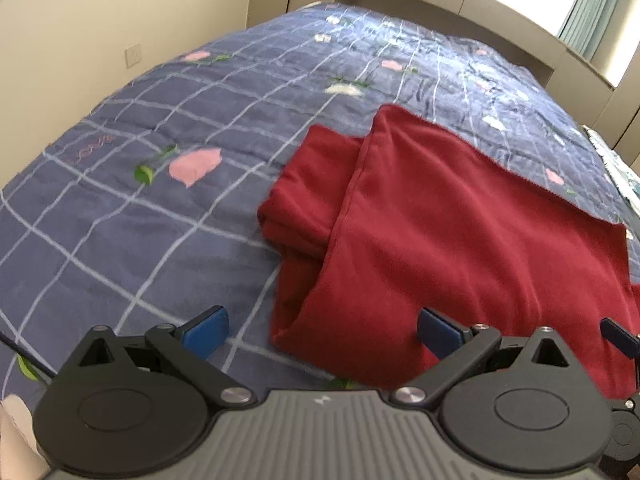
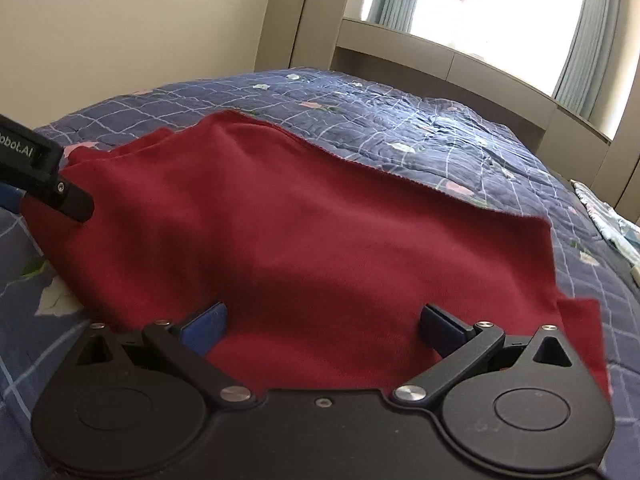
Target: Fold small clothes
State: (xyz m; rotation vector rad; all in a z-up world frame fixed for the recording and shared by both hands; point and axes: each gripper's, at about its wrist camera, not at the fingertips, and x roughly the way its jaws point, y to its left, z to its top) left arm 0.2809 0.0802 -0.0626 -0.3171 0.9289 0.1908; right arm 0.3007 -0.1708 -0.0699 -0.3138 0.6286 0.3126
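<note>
- On the bed, a dark red garment (image 1: 460, 232) lies spread over a blue quilt (image 1: 120, 220) with a white grid and pink flowers.
- Its left part is doubled over: a long flap lies on top, and a bunched fold (image 1: 304, 196) sticks out from under it on the left.
- From the right wrist view the red garment (image 2: 320, 232) fills the middle of the frame, with its far edge running across the quilt (image 2: 440, 140) and a small corner jutting out at the lower right.
- Left gripper (image 1: 322, 334): fingers spread wide, holding nothing. Its left blue pad (image 1: 206, 334) is over bare quilt, its right pad (image 1: 438, 334) over the near edge of the red cloth.
- Right gripper (image 2: 322, 330): fingers also spread wide, nothing between them, both blue pads (image 2: 202, 328) over the near part of the garment.
- Whether any pad touches the cloth cannot be told.
- Part of the left gripper's black body shows at the left edge of the right wrist view, in front of the garment's left end.
- Behind the bed stand a beige headboard (image 2: 440, 56) and a bright window with pale curtains (image 2: 580, 48).
- A light patterned cloth (image 2: 612, 220) lies at the bed's right edge.
</note>
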